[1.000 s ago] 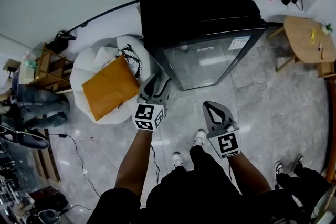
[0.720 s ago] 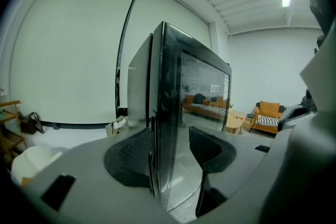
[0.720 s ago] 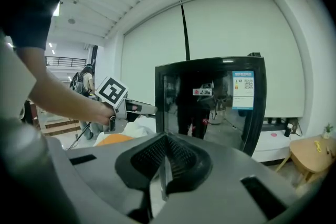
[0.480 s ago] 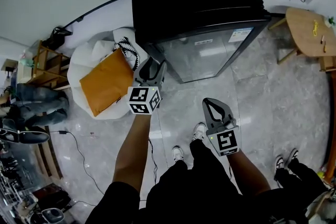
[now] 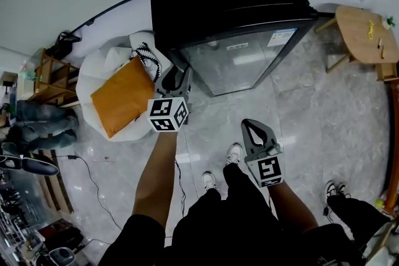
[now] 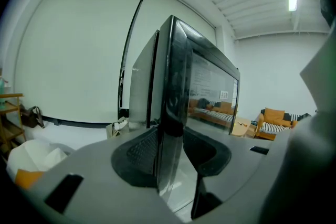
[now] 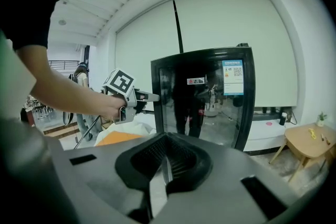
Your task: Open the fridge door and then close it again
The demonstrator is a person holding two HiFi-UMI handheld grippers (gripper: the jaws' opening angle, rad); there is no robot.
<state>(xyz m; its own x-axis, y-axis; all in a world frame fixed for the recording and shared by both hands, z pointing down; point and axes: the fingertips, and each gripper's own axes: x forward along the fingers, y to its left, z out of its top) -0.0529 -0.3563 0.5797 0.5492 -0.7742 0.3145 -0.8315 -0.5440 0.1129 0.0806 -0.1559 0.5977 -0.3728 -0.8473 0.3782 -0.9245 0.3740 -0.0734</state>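
I find the fridge (image 5: 230,3) blocking twelve o'clock. At ten o'clock a white sack (image 5: 103,65) bearing an orange envelope (image 5: 121,96) sits just beside the fridge's left flank, leaving only a narrow gap. Bare floor (image 5: 312,115) from one to three o'clock is passable up to the wooden table (image 5: 361,28).

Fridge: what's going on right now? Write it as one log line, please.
left gripper: jaws just closing, clamped on edge of door | right gripper: shut, empty | door: not yet open
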